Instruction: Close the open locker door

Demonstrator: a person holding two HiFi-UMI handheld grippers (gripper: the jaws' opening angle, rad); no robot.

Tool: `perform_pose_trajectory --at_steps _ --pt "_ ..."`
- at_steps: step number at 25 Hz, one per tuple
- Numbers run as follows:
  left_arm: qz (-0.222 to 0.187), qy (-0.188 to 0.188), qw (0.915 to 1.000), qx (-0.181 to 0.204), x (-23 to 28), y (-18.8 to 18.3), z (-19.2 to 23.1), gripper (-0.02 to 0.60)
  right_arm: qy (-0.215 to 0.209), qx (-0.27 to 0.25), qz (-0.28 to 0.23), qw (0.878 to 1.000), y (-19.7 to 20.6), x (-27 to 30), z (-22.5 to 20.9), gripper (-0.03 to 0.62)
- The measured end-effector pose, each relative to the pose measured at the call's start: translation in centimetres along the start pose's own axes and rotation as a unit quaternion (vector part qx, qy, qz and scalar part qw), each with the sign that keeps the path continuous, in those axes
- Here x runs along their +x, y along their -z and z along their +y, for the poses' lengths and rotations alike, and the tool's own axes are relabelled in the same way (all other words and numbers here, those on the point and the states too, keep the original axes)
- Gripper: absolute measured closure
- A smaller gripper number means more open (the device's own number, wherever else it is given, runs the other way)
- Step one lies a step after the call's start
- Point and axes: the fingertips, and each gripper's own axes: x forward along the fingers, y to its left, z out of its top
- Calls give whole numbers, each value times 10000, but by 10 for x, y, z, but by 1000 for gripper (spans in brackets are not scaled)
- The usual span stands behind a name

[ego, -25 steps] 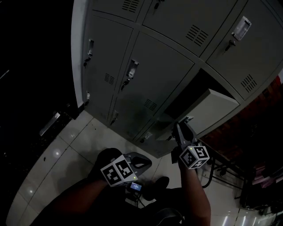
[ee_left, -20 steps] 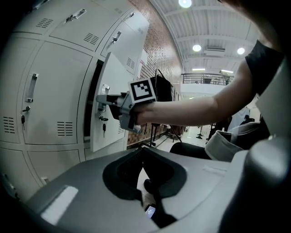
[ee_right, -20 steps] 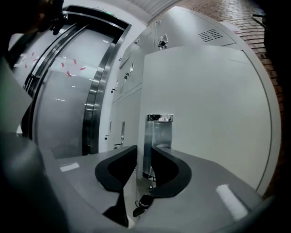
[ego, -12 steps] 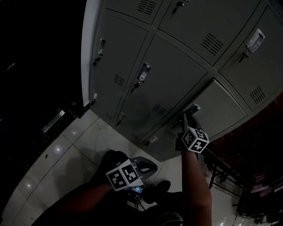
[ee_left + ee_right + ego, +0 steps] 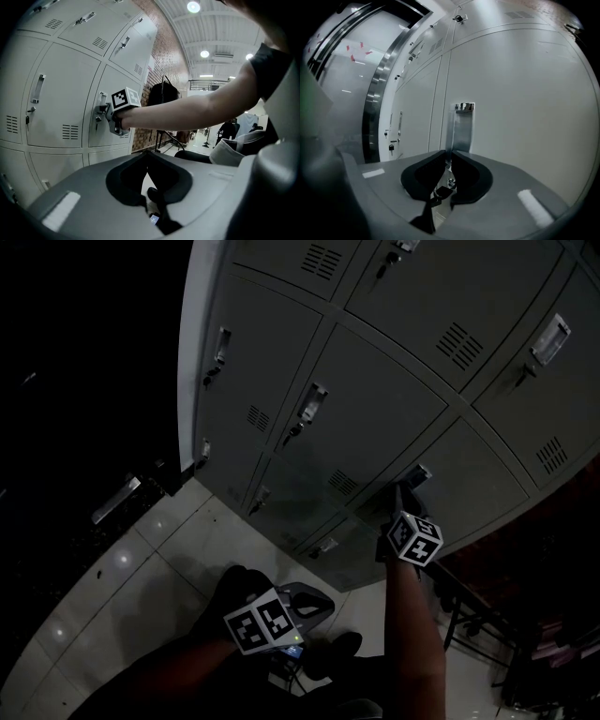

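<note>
**Right gripper against the handle, door flush with the bank**

My right gripper [image 5: 401, 495] is held out on a straight arm, and its jaws are drawn together, with only a thin slit between the black pads and nothing clamped in it. Straight ahead of its tips is the grey sheet-metal locker door [image 5: 473, 486]. I see this door lying level with its neighbours in the grey steel locker bank [image 5: 375, 399], with no dark gap along its edges in the head view. The upright chrome recessed handle [image 5: 463, 112] rises just above and beyond the tips. Its lower end runs down to where the pads meet, but I cannot tell whether they touch it. The door's plain face [image 5: 525, 117] fills everything to the right of the gripper [image 5: 449, 155]. To its left, more doors with small hanging keys run off toward a dark frame.

My left gripper [image 5: 317, 596] hangs low, well back from the lockers and over the pale glossy floor tiles [image 5: 122, 568]. Its jaws are also closed and hold nothing [image 5: 146, 155]. From there I look up and to the left at the right gripper [image 5: 107, 118], whose marker cube is up and whose nose is at the handle [image 5: 101, 101] on that door [image 5: 117, 82].
</note>
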Motion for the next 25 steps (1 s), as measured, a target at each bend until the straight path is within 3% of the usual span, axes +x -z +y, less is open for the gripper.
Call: perform_pose_trajectory --at_steps 10,15,25 --pt "-5 22 10000 25 -2 0 0 569 -401 -108 -87 9991 -2 -25 17 527" --pt "51 -25 10000 30 -3 6 4 569 -715 -233 -272 9968 -2 -65 30 585" --pt "91 -32 9999 54 -6 7 4 569 -1217 47 -459 9915 8 -165 33 591"
